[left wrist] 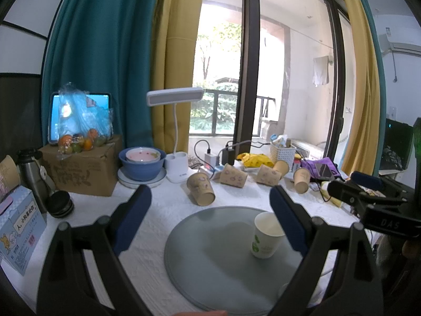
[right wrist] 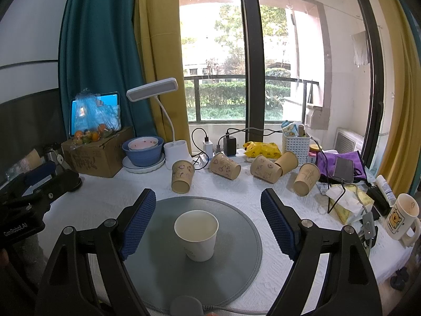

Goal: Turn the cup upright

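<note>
1. White paper cup (right wrist: 196, 234) stands upright, mouth up, near the middle of the round grey mat (right wrist: 236, 263) on the white-clothed counter (right wrist: 105, 197).
2. Right tool (right wrist: 208, 223) is released, its blue pads wide of the cup on either side, touching nothing.
3. Left tool (left wrist: 210, 216) is likewise spread and empty; the cup sits just inside its right pad.
4. Judged from this, the flip looks done; next is backing both tools straight away.
5. Open mat lies around the cup; brown patterned paper cups (right wrist: 226, 168) lie tipped well behind.
</note>
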A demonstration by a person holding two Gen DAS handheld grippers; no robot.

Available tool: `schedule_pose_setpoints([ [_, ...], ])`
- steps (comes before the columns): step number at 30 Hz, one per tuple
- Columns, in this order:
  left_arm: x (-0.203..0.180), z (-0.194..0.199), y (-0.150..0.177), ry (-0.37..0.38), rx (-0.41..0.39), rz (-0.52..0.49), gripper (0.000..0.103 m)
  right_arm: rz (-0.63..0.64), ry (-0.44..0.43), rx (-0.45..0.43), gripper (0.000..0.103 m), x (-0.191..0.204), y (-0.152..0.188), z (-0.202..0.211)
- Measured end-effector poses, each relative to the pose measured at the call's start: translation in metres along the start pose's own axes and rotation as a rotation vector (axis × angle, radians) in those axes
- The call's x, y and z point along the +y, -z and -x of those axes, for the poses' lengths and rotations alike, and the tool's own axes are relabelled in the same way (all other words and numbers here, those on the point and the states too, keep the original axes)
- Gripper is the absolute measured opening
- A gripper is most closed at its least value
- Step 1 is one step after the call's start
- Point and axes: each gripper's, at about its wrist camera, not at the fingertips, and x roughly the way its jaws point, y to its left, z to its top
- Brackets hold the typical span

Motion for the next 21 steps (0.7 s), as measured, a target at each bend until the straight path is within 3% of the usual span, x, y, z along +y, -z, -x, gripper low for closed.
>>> schedule_pose_setpoints([
  [21,0.001,0.0,-0.0007,0.001,0.001,-0.001,0.092,-0.001,-0.001,0.003,0.085,-0.0001,0.0006,-0.001],
])
